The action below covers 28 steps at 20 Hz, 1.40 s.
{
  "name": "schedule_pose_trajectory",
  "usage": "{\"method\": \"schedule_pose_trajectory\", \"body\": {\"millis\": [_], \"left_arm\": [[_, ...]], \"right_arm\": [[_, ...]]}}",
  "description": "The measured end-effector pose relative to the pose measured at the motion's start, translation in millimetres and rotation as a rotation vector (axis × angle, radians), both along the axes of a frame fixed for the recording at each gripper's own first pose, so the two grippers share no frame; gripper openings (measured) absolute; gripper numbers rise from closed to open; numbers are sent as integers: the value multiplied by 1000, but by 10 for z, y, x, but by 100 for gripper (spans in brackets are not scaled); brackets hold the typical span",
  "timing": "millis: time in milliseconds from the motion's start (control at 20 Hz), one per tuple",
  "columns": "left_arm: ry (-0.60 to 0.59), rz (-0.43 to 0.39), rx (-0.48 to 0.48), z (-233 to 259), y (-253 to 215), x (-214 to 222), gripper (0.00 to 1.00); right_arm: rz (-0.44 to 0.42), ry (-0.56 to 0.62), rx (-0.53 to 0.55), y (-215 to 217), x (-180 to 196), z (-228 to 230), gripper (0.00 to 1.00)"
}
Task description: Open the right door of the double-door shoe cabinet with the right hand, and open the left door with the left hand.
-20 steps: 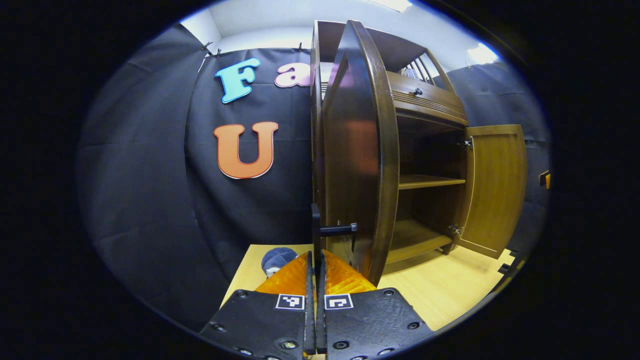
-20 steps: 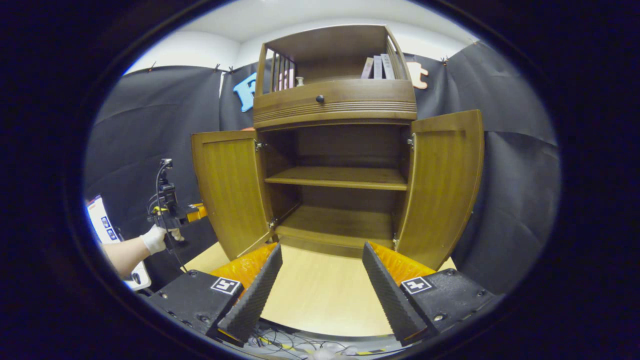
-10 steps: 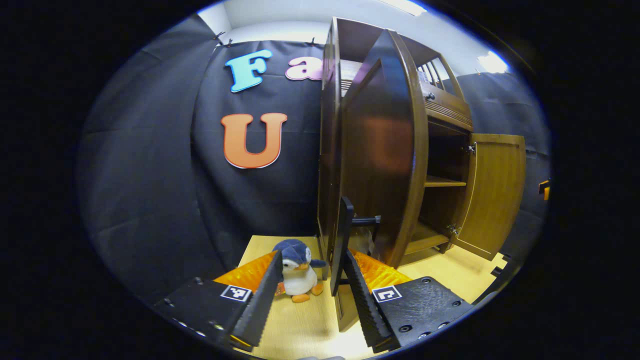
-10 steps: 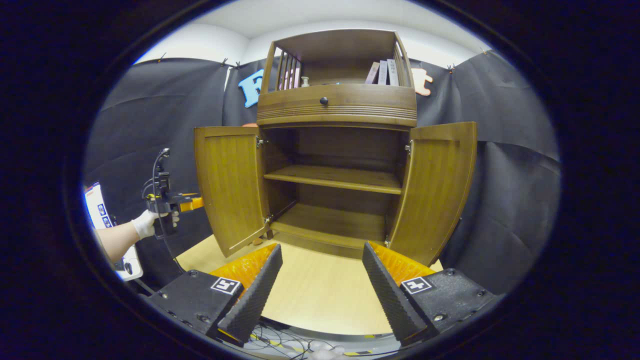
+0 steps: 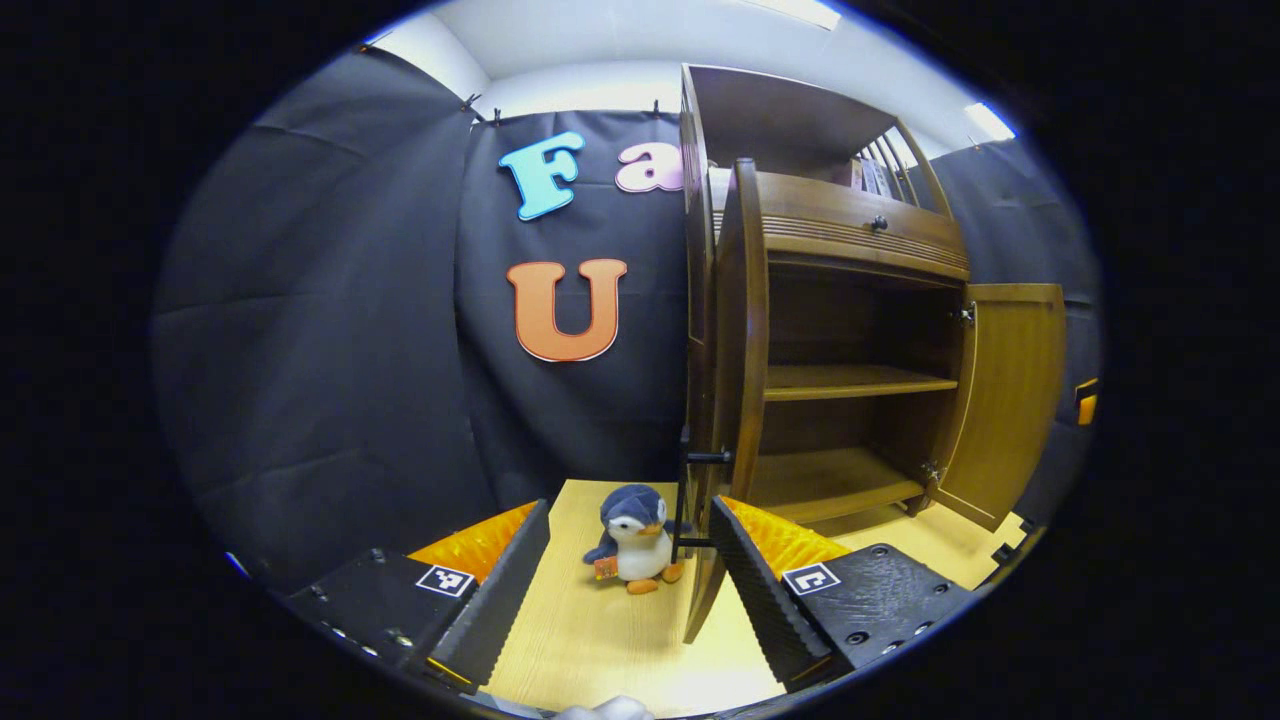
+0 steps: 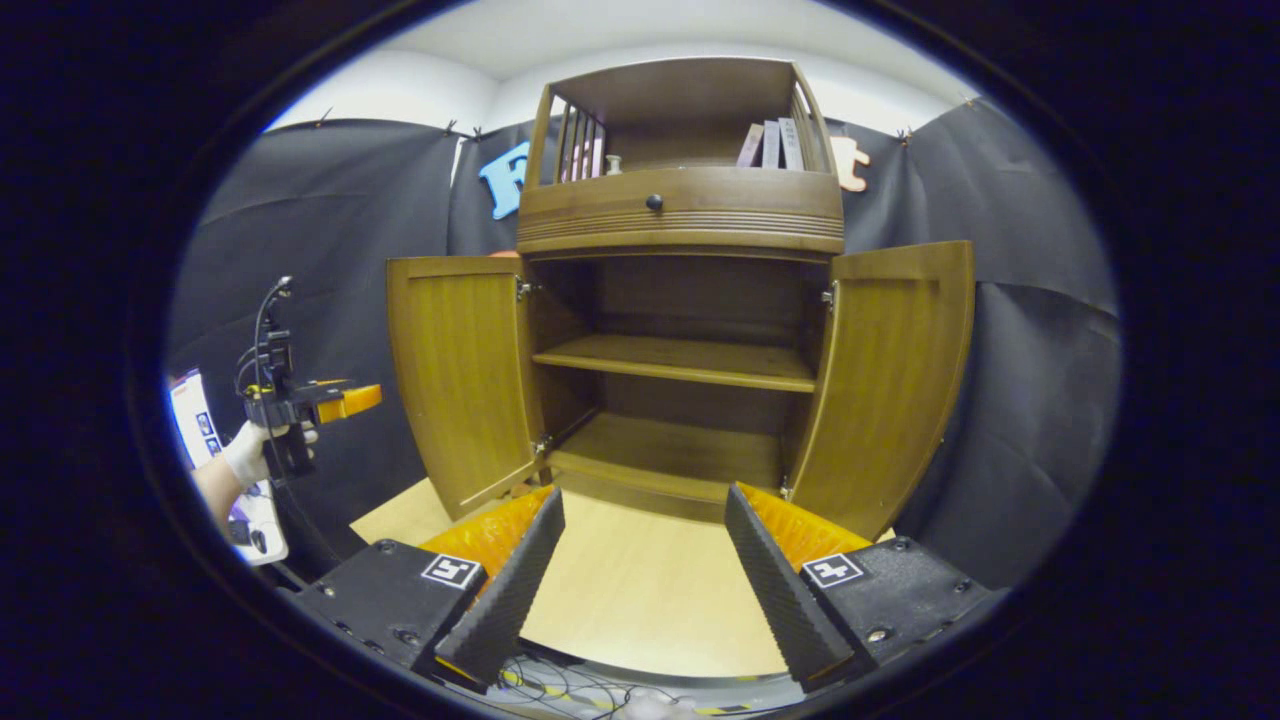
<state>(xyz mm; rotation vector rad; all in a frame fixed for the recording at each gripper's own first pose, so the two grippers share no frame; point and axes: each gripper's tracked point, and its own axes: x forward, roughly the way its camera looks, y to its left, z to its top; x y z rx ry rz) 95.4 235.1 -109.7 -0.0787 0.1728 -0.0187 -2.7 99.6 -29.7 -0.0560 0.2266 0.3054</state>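
Brown wooden double-door shoe cabinet (image 6: pixel 684 215) on pale wooden floor (image 6: pixel 640 590), left door (image 6: pixel 462 375) and right door (image 6: pixel 890 375) swung wide. Left gripper (image 5: pixel 628 580) released, off black bar handle (image 5: pixel 684 505); right gripper (image 6: pixel 640 570) spread, holding nothing.

books (image 6: pixel 768 143): titles too small | left door (image 5: pixel 728 400): edge-on, face hidden | person's hand (image 6: pixel 243 455): arm cut off

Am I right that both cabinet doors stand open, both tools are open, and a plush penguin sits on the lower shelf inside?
Not quite: the plush penguin sits on the table outside the cabinet, beside the open left door, as the left gripper view shows. The rest holds: the right door is open too, and the left tool and right tool are open.
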Motion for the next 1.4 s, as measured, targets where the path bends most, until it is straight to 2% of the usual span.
{"method": "schedule_pose_trajectory", "body": {"millis": [50, 100, 150, 200, 250, 300, 350, 400, 450, 550, 600, 650, 800, 1050, 1200, 1400], "left_arm": [[-10, 2, 0, 131, -52, -22, 96], [-18, 9, -2, 252, -114, -52, 87], [-31, 19, 5, 382, -168, -70, 87], [-33, 38, 18, 474, -206, -80, 96], [-38, 62, 27, 565, -252, -106, 96], [-53, 72, 32, 669, -323, -137, 100], [-75, 76, 36, 784, -433, -171, 87], [-89, 76, 42, 856, -520, -195, 100], [-94, 77, 50, 916, -611, -223, 96], [-99, 70, 61, 981, -813, -285, 95], [-107, 56, 55, 1021, -943, -322, 100], [-105, 38, 51, 1029, -1077, -349, 95], [-107, -15, 32, 1069, -1489, -440, 96], [-88, -40, 3, 976, -1884, -612, 96], [-74, -33, -25, 930, -1945, -729, 96], [-60, -35, 2, 880, -1920, -818, 96]], "right_arm": [[3, -6, 3, 23, 9, 14, 100], [5, -10, 5, 43, 12, 36, 100], [4, -17, 9, 48, 10, 52, 100], [3, -24, 14, 52, 10, 78, 100], [0, -31, 20, 44, 8, 96, 100], [-1, -32, 25, 34, -5, 112, 100], [-10, -34, 29, 15, -18, 122, 100], [-20, -41, 33, -26, -31, 151, 100], [-34, -53, 37, -67, -45, 195, 100], [-67, -73, 38, -182, -50, 252, 100], [-84, -83, 43, -239, -51, 280, 100], [-98, -87, 51, -284, -57, 289, 100], [-135, -95, 75, -414, -101, 309, 100], [-197, -97, 100, -633, -146, 287, 100], [-225, -102, 109, -742, -179, 313, 100], [-253, -103, 114, -824, -212, 297, 100]]}}
